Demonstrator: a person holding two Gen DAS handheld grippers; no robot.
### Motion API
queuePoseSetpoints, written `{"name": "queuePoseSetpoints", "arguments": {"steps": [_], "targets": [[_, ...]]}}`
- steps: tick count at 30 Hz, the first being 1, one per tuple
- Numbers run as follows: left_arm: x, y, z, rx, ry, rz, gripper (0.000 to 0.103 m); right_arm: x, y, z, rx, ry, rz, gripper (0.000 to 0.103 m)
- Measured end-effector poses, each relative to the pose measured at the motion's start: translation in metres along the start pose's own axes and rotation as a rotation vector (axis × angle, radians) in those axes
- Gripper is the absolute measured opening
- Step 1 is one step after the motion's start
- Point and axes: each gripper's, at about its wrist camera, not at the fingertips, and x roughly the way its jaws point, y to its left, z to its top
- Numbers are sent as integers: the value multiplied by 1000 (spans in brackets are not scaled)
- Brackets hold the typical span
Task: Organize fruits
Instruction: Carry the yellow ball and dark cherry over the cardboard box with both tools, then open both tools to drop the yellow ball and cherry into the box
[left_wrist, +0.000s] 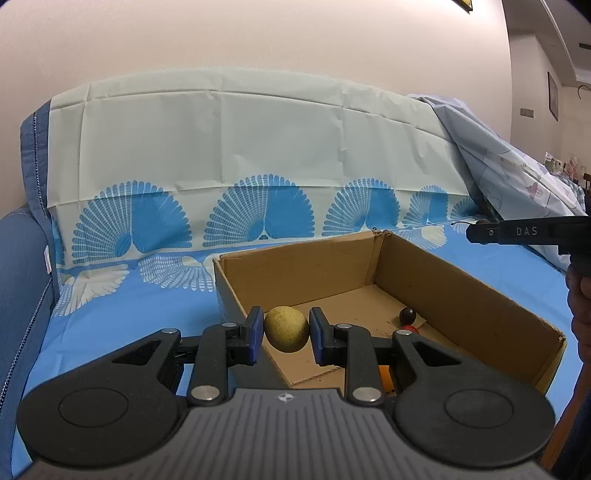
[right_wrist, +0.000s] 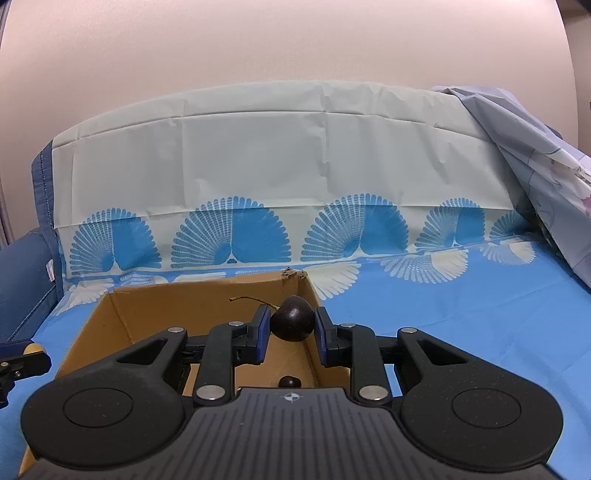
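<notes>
My left gripper (left_wrist: 286, 334) is shut on a round yellow-green fruit (left_wrist: 286, 329) and holds it above the near left part of an open cardboard box (left_wrist: 461, 291). A dark cherry (left_wrist: 407, 315), a red fruit (left_wrist: 409, 328) and part of an orange fruit (left_wrist: 386, 376) lie on the box floor. My right gripper (right_wrist: 291, 328) is shut on a dark cherry (right_wrist: 292, 323) with a long stem, above the box's (right_wrist: 122, 325) far right corner. Another dark cherry (right_wrist: 289, 381) lies below in the box. The right gripper's side shows at the right edge of the left wrist view (left_wrist: 524, 234).
The box stands on a blue cloth (left_wrist: 122, 325) with white and blue fan patterns, which runs up a backrest (right_wrist: 280, 147). A pale blue sheet (right_wrist: 546, 155) is draped at the right. A dark blue cushion edge (left_wrist: 22, 280) is at the left.
</notes>
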Motion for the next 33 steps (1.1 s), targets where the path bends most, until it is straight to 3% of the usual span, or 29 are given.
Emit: {"name": "queuePoseSetpoints", "arguments": {"steps": [30,32,33], "targets": [[-1,-6,-1,20,-12,-21,29,3,3,-2,-22,9,9,27],[-1,-6,-1,21,-11,-28,31,4,3,-3,-20,21,11,28],[0,-7,-1,24,-5,-33,33,7,3,-3,-17,36,13,42]]}}
